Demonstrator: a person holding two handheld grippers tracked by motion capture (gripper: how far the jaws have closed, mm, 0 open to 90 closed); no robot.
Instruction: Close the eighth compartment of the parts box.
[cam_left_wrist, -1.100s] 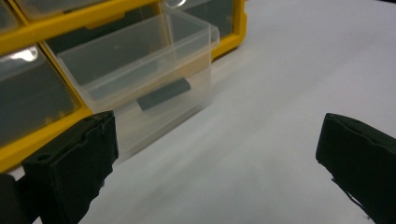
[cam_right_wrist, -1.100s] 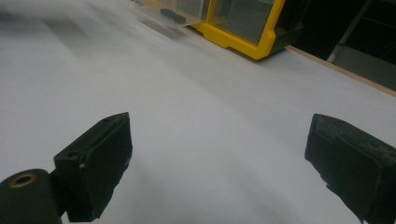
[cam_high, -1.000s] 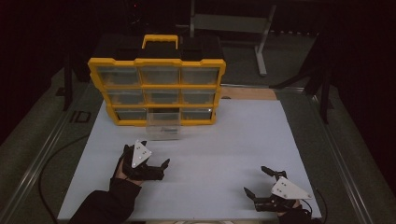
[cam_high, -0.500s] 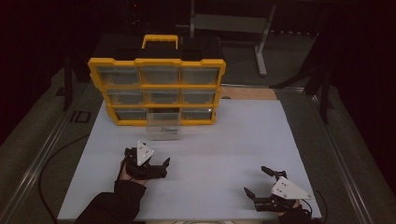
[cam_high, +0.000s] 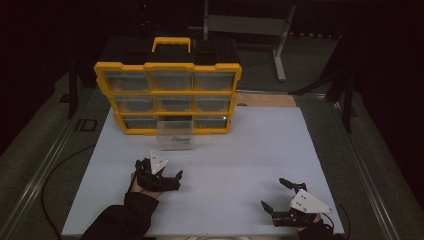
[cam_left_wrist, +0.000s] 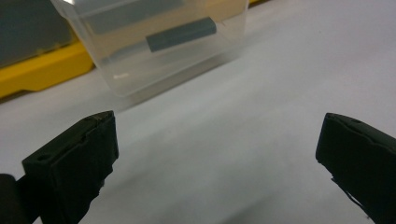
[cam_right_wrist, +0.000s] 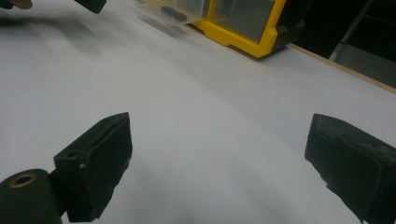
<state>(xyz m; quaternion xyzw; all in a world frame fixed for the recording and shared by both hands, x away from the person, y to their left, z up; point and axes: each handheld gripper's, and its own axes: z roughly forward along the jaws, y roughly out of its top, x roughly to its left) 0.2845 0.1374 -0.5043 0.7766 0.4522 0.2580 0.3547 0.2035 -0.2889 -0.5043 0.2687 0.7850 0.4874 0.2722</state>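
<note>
The left claw (cam_high: 159, 172) is over the white table (cam_high: 240, 150), near the person's side, and it stands released: in the left gripper view its two black jaws are wide apart with nothing between them, only the bare white surface. The thing nearest to it is a small clear plastic drawer (cam_high: 174, 134), which is pulled out of the bottom row of the yellow organizer box (cam_high: 167, 97) and sits on the table just in front of that box. In the high view the drawer lies ahead of the left claw, farther from the person and a little to the right of it, and the two are near but apart, with a strip of free table between them. In the left gripper view the drawer (cam_left_wrist: 159, 42) is at the top, beyond the left jaw, and a dark grey oblong piece (cam_left_wrist: 181, 35) lies inside it; I cannot tell what this piece is. The right claw (cam_high: 282, 195) is also released, with jaws spread wide and empty, and it rests low at the near right part of the table, well apart from the drawer. In the right gripper view the drawer (cam_right_wrist: 175, 9) and the yellow box (cam_right_wrist: 243, 23) are far ahead at the top edge.
</note>
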